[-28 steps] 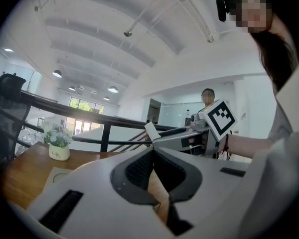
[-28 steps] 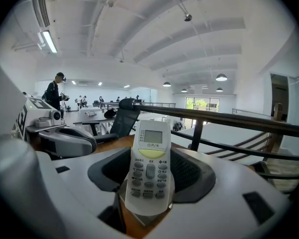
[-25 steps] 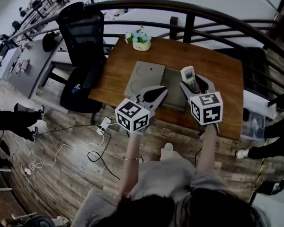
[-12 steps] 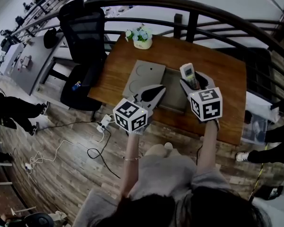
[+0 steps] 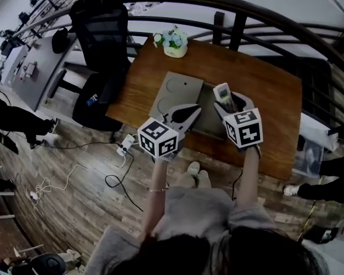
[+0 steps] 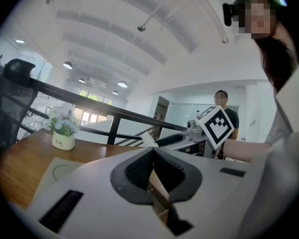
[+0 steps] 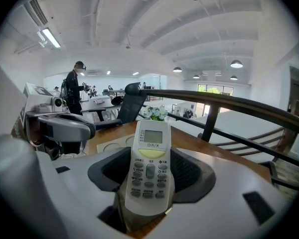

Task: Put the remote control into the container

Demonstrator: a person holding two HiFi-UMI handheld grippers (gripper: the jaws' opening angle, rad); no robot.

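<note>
The white remote control point(image 5: 222, 92) point(image 7: 149, 168) stands nearly upright, screen end up, with my right gripper point(image 5: 233, 101) point(image 7: 150, 172) shut on its lower half. It hangs over the right part of the grey container point(image 5: 204, 111) on the brown table point(image 5: 269, 96). The container's flat grey lid point(image 5: 176, 90) point(image 6: 57, 171) point(image 7: 111, 146), with round dents, lies just left of it. My left gripper point(image 5: 192, 112) point(image 6: 150, 152) is shut on nothing, hovering at the container's near left corner.
A white pot of flowers point(image 5: 173, 43) point(image 6: 63, 133) point(image 7: 157, 114) stands at the table's far edge. A dark railing point(image 5: 229, 24) runs behind the table, and a black office chair point(image 5: 100, 33) stands at its left. People stand in the background.
My right gripper has drifted slightly left with the remote still in it. The left gripper has hardly moved. The head view has shifted a little.
</note>
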